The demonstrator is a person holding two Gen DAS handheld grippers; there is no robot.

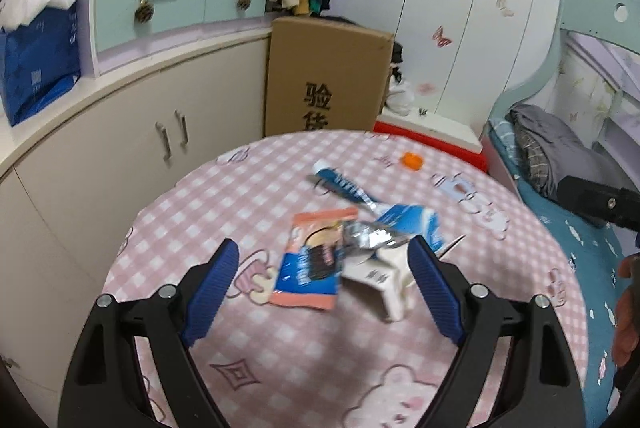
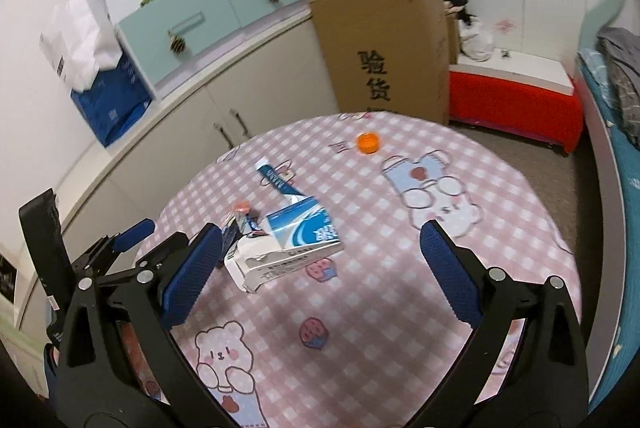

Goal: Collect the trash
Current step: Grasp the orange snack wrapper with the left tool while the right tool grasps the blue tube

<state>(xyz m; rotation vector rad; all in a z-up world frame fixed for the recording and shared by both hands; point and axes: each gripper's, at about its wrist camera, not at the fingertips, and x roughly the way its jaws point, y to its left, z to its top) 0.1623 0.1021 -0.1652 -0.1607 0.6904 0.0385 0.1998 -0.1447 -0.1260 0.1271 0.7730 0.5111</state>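
The left gripper (image 1: 324, 268) stands wide open with nothing between its blue pads, poised over the round table (image 1: 192, 228) with the pink checked cloth. Just ahead of it, at twelve o'clock, lies a salmon-and-blue snack wrapper (image 1: 314, 264); at its one o'clock a crumpled foil piece (image 1: 368, 236) rests on a flattened blue-and-white carton (image 1: 394, 256). Further out at twelve o'clock is a blue-and-white strip wrapper (image 1: 340, 183), and beyond it at one o'clock, near the table's far edge, an orange bottle cap (image 1: 413, 160).

The right gripper (image 2: 320, 264) is likewise spread wide and empty, the carton sitting at its eleven o'clock, close to the left pad but apparently not touched by it.

By my judgement the collecting has scarcely begun: every visible piece of rubbish lies on the cloth, none is held, and no bin or bag for it shows in either view. All the wrappers, the carton and the cap remain to be picked up.
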